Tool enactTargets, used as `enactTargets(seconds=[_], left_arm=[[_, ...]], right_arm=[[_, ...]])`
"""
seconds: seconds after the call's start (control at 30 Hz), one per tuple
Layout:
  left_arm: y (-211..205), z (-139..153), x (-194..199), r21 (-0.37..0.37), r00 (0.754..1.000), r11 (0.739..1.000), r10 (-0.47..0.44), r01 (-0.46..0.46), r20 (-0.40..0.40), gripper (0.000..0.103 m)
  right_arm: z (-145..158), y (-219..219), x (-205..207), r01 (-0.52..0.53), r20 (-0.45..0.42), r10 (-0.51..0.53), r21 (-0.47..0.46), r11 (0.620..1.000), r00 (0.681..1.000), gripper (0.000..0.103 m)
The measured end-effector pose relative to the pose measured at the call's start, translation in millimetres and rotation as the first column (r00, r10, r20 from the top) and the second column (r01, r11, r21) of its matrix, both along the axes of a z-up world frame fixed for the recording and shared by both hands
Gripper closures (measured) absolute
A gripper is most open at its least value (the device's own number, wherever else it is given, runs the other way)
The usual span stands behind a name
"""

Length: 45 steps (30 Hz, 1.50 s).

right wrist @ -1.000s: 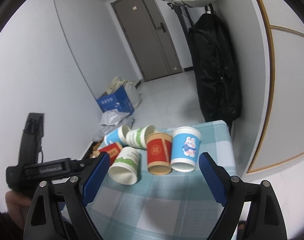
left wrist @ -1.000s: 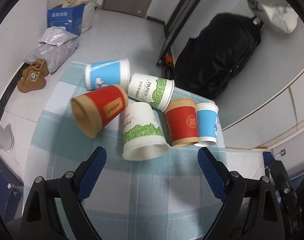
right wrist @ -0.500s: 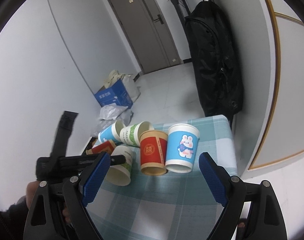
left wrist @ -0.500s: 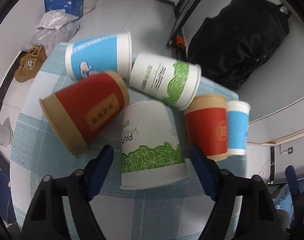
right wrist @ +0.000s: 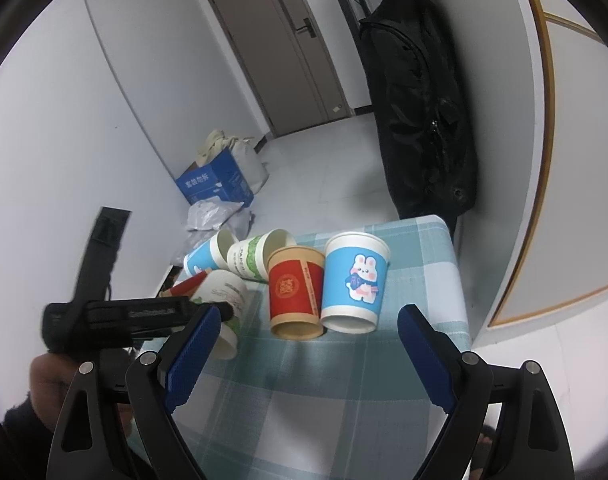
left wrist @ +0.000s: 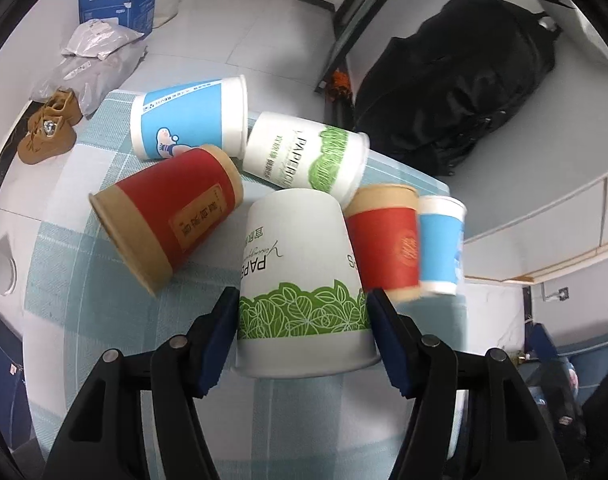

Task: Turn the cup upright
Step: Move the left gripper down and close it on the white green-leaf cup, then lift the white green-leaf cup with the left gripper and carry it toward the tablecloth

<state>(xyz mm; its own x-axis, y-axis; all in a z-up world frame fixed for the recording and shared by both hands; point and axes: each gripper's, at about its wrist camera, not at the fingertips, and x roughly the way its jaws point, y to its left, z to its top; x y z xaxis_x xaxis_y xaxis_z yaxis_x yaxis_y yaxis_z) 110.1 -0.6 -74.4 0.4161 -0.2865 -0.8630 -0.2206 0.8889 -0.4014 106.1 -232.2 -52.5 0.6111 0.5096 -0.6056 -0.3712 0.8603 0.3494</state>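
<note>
A white paper cup with green leaves (left wrist: 301, 280) lies on its side on the checked tablecloth (left wrist: 103, 308), mouth toward me. My left gripper (left wrist: 304, 320) is shut on it, both blue pads against its sides near the rim; it also shows in the right wrist view (right wrist: 223, 304). Other cups lie around it: a red one (left wrist: 171, 216), a blue one (left wrist: 191, 120), a second green-leaf one (left wrist: 304, 156). A red cup (right wrist: 293, 292) and a blue rabbit cup (right wrist: 356, 280) stand upright. My right gripper (right wrist: 304, 360) is open and empty, nearer than the cups.
The table's right edge (right wrist: 460, 292) is close to the blue rabbit cup. A black bag (right wrist: 420, 120) hangs beyond the table. A blue box (right wrist: 215, 184), grey parcels and brown shoes (left wrist: 51, 128) lie on the floor to the left.
My left gripper moved forward to the leaf cup and closed its pads on the cup's sides. The right gripper moved slightly closer to the table and stayed open.
</note>
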Motion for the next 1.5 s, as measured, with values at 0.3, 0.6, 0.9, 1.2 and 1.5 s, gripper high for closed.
enactTargets(seconds=[0.3,0.6,0.9,1.2,1.5], left_arm=[[-6,56,-36,-0.006,0.992,1.000,-0.024,0.025,0.121,0.043],[5,82,-77,0.011,0.981,1.000,0.014,-0.016,0.191,0.043],[18,71,-104,0.001,0.976,0.999,0.035,-0.036,0.216,0.043],[23,27,-105,-0.027,0.989,0.999,0.030,-0.026,0.148,0.043],[19,-11,-99,-0.053,0.998,0.999,0.000,0.003,0.064,0.043]], right_arm=[[-5,13,-18,-0.043,-0.040,0.043,-0.002,0.999,0.998,0.012],[17,31,-60,-0.138,0.119,0.140,-0.025,0.990,0.983,0.012],[22,43,-90,-0.180,0.199,0.191,-0.071,0.981,0.961,0.012],[7,40,-99,-0.190,0.179,0.216,-0.148,0.970,0.960,0.012],[-17,34,-94,-0.189,0.139,0.221,-0.208,0.960,0.965,0.012]])
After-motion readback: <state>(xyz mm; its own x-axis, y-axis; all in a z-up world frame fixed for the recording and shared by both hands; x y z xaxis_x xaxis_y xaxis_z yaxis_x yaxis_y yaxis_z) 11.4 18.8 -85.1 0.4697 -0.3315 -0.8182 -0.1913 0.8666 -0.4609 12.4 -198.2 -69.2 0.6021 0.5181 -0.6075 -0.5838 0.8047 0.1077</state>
